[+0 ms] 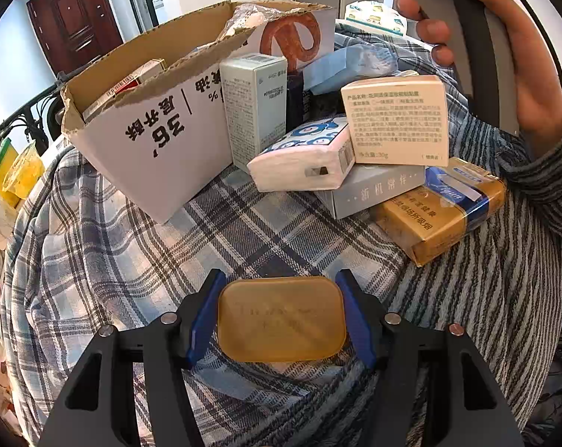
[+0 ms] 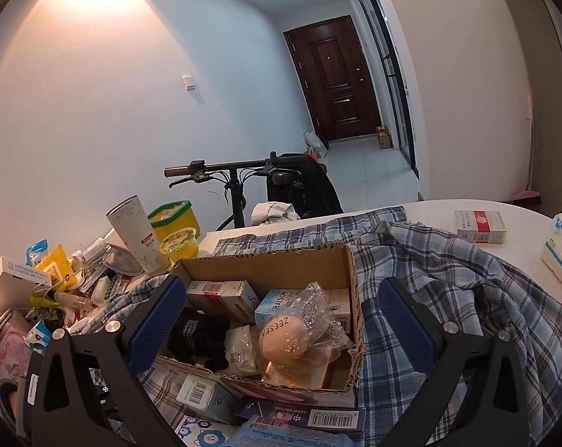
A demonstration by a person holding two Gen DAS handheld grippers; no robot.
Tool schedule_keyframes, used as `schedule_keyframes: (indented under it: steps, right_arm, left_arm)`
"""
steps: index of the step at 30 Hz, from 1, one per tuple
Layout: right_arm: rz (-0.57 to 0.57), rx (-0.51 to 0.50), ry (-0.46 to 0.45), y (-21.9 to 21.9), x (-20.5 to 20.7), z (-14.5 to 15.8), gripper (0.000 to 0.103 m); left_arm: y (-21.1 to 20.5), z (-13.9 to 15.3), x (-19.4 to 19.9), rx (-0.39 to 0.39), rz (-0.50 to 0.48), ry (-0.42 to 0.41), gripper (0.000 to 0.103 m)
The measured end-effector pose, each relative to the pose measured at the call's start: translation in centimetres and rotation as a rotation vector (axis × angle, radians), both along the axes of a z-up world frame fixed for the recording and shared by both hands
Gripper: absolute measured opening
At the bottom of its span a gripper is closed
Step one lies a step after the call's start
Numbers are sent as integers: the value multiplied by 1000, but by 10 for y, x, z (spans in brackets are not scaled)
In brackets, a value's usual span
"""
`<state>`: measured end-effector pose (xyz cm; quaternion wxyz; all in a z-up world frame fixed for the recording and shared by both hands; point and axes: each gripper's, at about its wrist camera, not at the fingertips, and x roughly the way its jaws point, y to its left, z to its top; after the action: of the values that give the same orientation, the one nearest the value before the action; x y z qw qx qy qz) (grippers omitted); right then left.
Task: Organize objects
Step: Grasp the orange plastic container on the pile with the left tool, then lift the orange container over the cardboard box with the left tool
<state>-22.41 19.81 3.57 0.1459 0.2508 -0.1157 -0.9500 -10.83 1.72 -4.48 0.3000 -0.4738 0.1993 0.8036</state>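
An amber soap bar (image 1: 281, 318) lies on the plaid cloth (image 1: 132, 260) between the blue pads of my left gripper (image 1: 279, 276), which touch its two short sides. Behind it stands a torn cardboard box (image 1: 150, 149) with small packs inside. Beside the box is a pile: a tall pale box (image 1: 251, 104), a tissue pack (image 1: 303, 164), a cream box (image 1: 396, 119), a grey box (image 1: 370, 190) and a gold cigarette pack (image 1: 441, 219). My right gripper (image 2: 282, 283) hangs open over the cardboard box (image 2: 266, 268), nothing between its fingers. A bagged round sponge (image 2: 284, 335) lies inside.
A person's hand (image 1: 534, 85) holds the right gripper's handle at the top right of the left wrist view. Clutter with a white cup (image 2: 132, 234) and yellow tubs (image 2: 176, 219) fills the table's left side. A red-white pack (image 2: 480, 225) lies on the white table. Bicycle handlebars (image 2: 236, 167) stand behind.
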Motion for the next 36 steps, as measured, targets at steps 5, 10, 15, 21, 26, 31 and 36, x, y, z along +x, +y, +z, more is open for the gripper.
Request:
schedule_keyframes:
  steps: [5, 10, 15, 21, 26, 31, 36]
  right_arm:
    - [-1, 0, 2, 1, 0, 0, 103]
    - [-5, -2, 7, 2, 1, 1, 103]
    - [-8, -1, 14, 2, 1, 2, 103]
    - [-7, 25, 23, -4, 3, 2, 103]
    - [-4, 23, 38, -5, 5, 3, 103]
    - [-8, 24, 53, -6, 7, 5, 103]
    - [-7, 16, 77, -6, 10, 7, 103]
  left_arm:
    - [-5, 24, 6, 134, -43, 71, 63]
    - [-21, 59, 16, 307, -66, 238, 63]
    - [-49, 87, -1, 409, 127, 345, 63]
    - [-59, 94, -3, 433, 326, 463, 63]
    - [-56, 100, 7, 396, 409, 593, 63]
    - [-60, 98, 1, 412, 481, 612, 63]
    - [-63, 93, -2, 408, 490, 597, 63]
